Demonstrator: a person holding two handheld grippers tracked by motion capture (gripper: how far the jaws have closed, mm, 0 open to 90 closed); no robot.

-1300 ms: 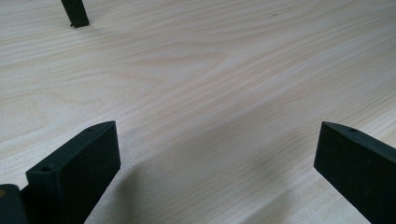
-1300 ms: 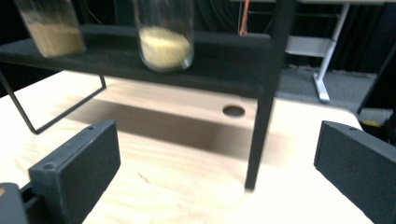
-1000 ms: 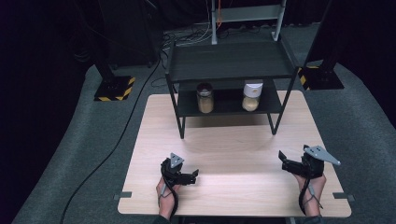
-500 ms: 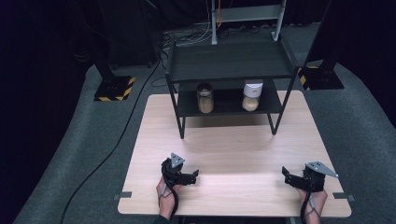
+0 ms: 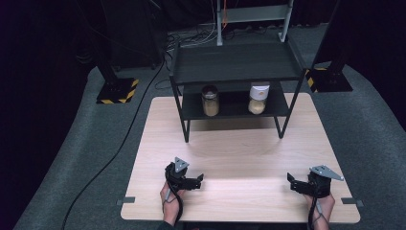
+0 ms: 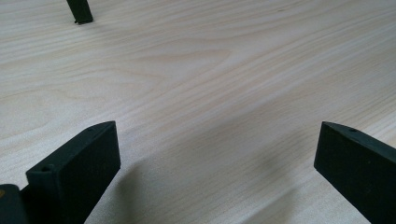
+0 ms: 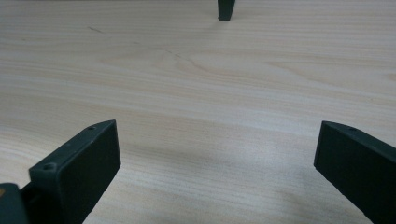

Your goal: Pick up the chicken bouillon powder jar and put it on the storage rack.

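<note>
The left gripper (image 5: 197, 180) is held low over the near left part of the table (image 5: 239, 148), its jaws spread wide with nothing between them. In the left gripper view the two black jaws stand far apart at the bottom corners, and bare wood grain is seen between them; a black shelf leg (image 6: 79, 11) is seen at the top left of that view. The right gripper (image 5: 293, 184) is held low near the table's near right corner, well apart from the left one, and its jaws are likewise spread and empty. In the right gripper view the pale wood lies between the jaws, with another shelf leg (image 7: 226, 9) at the top edge. A grey plate is carried on top of each gripper, and a hand is seen behind each at the table's near edge.

Farther back, a black shelf (image 5: 234, 62) stands at the table's far side. On its lower level two jars are set side by side, well apart from both grippers: a dark-lidded jar (image 5: 210, 100) on the left and a white-lidded jar (image 5: 258, 98) on the right.
</note>
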